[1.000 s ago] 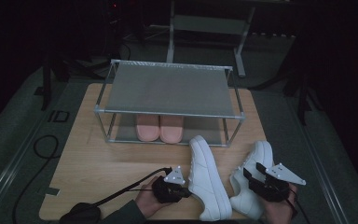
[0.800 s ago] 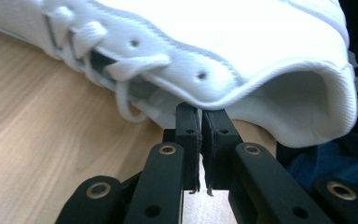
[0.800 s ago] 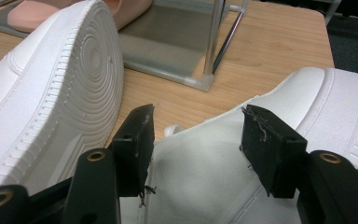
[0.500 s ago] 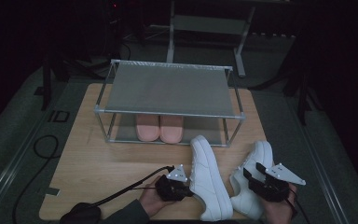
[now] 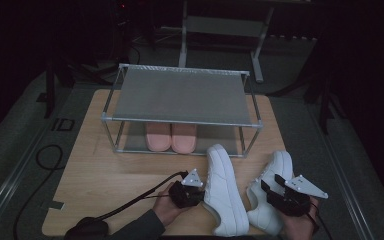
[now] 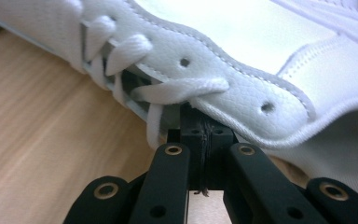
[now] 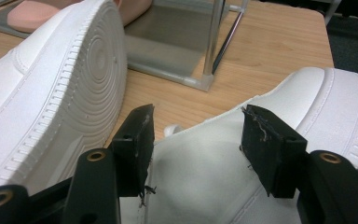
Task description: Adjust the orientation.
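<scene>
Little has shifted since the earlier frame; only the left gripper (image 5: 196, 192) has just finished closing, clamped on the lace edge of the left white sneaker (image 5: 223, 192), tipped on its side near centre. Right gripper (image 7: 196, 149) holds its jaws apart around the right white sneaker (image 5: 270, 197).
</scene>
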A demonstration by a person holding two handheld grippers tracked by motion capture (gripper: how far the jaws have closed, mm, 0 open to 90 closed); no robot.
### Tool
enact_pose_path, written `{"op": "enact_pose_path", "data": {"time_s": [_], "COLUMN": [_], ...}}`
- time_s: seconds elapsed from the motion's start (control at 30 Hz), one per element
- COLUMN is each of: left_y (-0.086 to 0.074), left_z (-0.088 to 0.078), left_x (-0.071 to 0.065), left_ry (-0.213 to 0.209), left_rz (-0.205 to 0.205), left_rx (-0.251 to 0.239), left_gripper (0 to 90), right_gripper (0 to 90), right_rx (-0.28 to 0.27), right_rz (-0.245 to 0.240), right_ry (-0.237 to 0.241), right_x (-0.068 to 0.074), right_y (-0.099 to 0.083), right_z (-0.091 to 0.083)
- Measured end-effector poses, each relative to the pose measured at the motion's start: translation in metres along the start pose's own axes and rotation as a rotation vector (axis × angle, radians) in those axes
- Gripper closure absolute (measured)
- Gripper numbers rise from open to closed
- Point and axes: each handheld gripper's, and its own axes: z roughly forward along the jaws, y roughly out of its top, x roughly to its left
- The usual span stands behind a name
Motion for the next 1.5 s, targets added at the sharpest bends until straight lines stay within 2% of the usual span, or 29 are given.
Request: {"op": "enact_pose_path", "data": {"time_s": [0.33, 0.47, 0.77, 0.93, 1.13, 1.2, 1.5], "left_y": [0.008, 0.011, 0.023, 0.029, 0.039, 0.042, 0.054], "left_z": [-0.007, -0.009, -0.012, -0.013, -0.013, -0.014, -0.013], "left_x": [0.016, 0.025, 0.037, 0.035, 0.028, 0.026, 0.009], "left_ry": [0.061, 0.076, 0.102, 0.087, 0.068, 0.048, 0.012], "left_rz": [-0.032, -0.053, -0.066, -0.059, -0.039, -0.039, 0.014], "left_rx": [-0.013, -0.023, -0.027, -0.036, -0.051, -0.065, -0.088], "left_gripper": [89.6, 89.6, 89.5, 89.5, 89.4, 89.4, 88.6], "right_gripper": [43.2, 43.2, 43.5, 43.5, 43.5, 43.5, 43.5], "right_rx": [0.000, 0.000, 0.000, 0.001, 0.000, -0.001, 0.000], "right_rz": [0.000, -0.001, 0.001, 0.000, 0.000, 0.001, 0.000], "right_ry": [0.000, 0.000, 0.002, 0.002, 0.002, 0.002, 0.002], "right_x": [0.000, 0.000, 0.000, 0.000, 0.000, -0.001, -0.001], "right_y": [0.000, 0.000, 0.000, 0.000, 0.000, 0.000, 0.000], "right_z": [0.000, 0.000, 0.000, 0.001, 0.000, 0.000, 0.000]}}
